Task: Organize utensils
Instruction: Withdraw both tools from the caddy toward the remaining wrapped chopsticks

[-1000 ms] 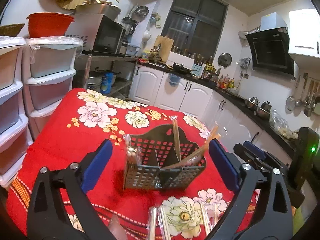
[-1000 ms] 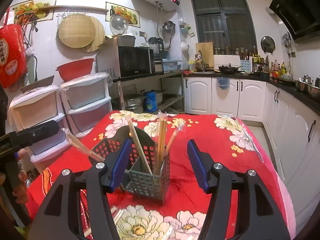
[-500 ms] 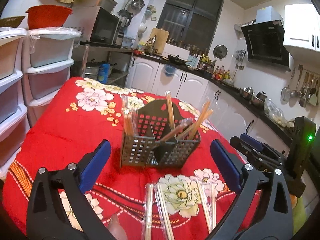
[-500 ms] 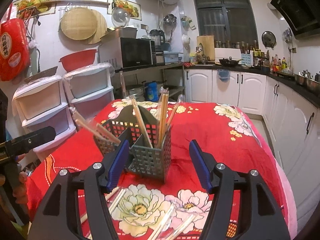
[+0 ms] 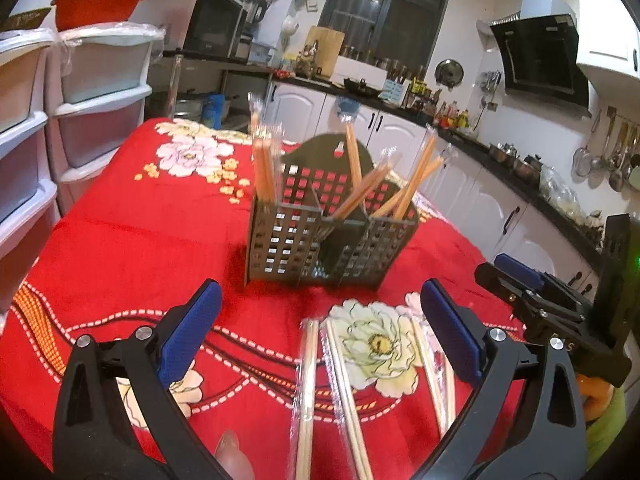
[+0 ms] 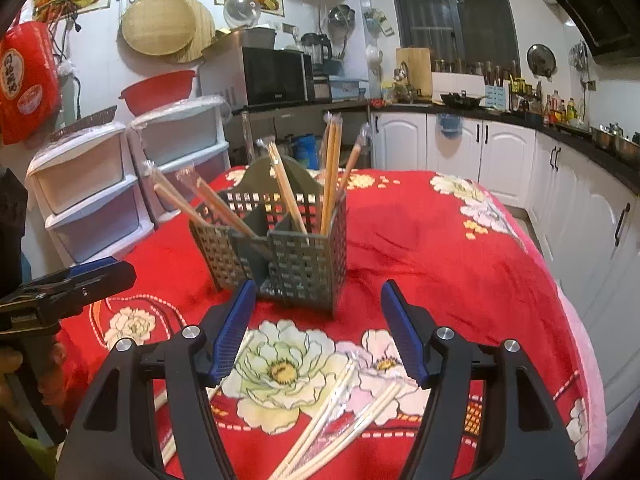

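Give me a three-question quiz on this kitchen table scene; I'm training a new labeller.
1. True or false: the caddy lies tipped over.
2. The loose wrapped chopsticks lie: A) in the caddy B) on the red cloth C) on the counter.
3. How many hand-held grippers hold something: left hand-held gripper, right hand-held gripper?

Key: 1 false, it stands upright. 2 B. 3 none, both are open and empty.

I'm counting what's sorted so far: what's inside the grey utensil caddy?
The caddy holds wrapped chopsticks standing in its compartments, some upright, some leaning. Its walls hide their lower ends, so anything lying at the bottom cannot be seen.
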### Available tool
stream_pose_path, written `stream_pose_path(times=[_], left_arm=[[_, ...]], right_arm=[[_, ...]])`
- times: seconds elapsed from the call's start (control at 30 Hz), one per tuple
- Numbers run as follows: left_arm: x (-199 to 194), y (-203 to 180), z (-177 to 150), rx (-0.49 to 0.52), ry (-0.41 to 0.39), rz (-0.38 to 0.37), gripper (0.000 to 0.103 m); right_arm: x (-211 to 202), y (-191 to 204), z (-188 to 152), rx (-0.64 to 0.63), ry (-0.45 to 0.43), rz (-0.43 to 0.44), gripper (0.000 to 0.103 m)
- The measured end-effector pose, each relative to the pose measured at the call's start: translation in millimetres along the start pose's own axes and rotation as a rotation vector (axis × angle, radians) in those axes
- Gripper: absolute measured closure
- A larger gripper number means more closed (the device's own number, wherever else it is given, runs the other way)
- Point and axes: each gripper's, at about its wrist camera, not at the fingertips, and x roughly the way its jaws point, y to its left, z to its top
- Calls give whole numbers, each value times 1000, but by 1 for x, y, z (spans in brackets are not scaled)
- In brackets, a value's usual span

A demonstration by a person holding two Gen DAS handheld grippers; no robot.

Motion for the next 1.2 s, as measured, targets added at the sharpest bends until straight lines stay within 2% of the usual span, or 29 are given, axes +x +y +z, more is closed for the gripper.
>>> stream_pose_path(times=[0.7,0.87,0.93,1.03,1.17,1.2], left_arm=[[38,17,-44,18,184,42,12],[49,18,-53,24,246,22,29],[53,19,-55,24,270,17,44],[61,20,-57,16,313,-3,60],[74,16,-57,36,363,-17,71],[77,17,-56,36,373,-18,73]], right_arm=[[18,-12,-43,30,143,-14,40],[22,-19,-51,47,174,-23,40],[24,-24,-55,57,189,-25,40],[25,-28,-59,71,209,-32,40],[30,-39,-64,103,243,-44,41],[32,-42,-65,113,253,-45,45]])
